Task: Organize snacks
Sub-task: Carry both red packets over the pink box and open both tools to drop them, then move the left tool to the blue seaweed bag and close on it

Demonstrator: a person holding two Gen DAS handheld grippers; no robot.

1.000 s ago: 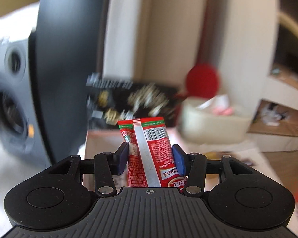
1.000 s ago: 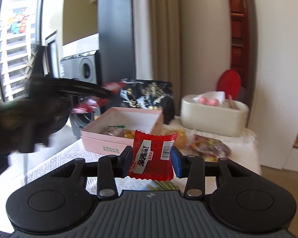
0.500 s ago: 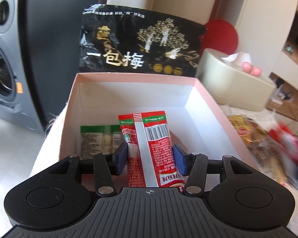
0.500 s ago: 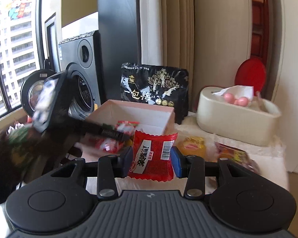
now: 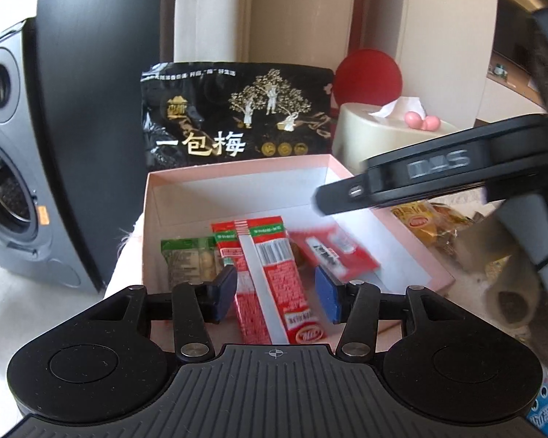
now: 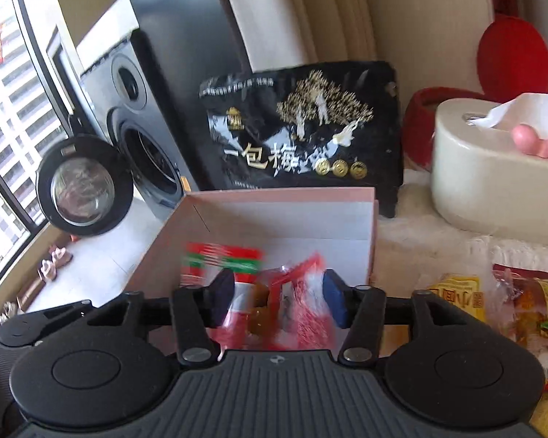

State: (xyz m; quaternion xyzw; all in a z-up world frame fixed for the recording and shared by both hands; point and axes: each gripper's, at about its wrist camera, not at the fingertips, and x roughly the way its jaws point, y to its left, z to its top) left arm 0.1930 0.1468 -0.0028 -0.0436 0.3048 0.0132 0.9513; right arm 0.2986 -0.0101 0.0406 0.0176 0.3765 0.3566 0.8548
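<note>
Now your right gripper (image 6: 278, 297) opens, dropping its red packet (image 6: 303, 310) into the pink box (image 6: 281, 197), while your left gripper (image 5: 274, 294) loosely straddles an upright sachet (image 5: 270, 273).

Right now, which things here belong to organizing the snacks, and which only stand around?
For the job:
pink box
red-and-green snack stick
red snack packet
green packet
yellow snack packets

Just lying about:
black plum bag
tissue box
speaker
</note>
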